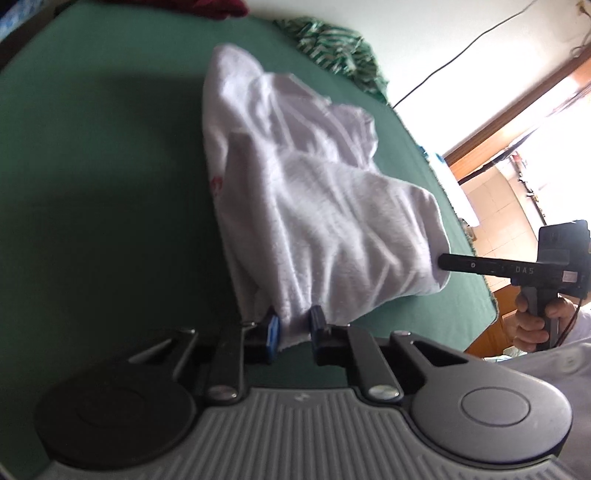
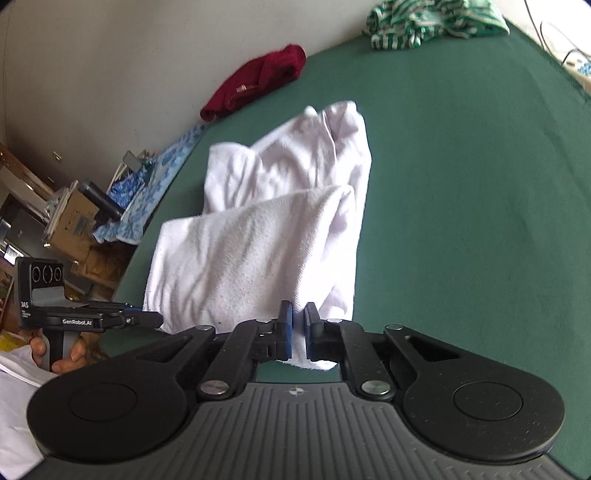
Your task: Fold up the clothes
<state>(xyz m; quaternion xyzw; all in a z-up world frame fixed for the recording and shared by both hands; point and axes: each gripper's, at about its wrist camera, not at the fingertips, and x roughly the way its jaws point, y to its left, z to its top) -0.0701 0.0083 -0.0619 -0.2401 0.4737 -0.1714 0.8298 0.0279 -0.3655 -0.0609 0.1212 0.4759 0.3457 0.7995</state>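
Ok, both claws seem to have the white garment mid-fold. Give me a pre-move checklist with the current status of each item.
1. Left claw pinching the white garment: ok, hem sits between the pads.
2. Right claw pinching the garment: ok, cloth is clamped between nearly closed pads.
3. Near edge lifted level between both claws: cannot tell.
4. Far end lying on the green cover: ok.
5. Landing area ahead free: ok, the red garment and striped garment lie apart, further back.
6. Layers flat: not ok, cloth is bunched and wrinkled.
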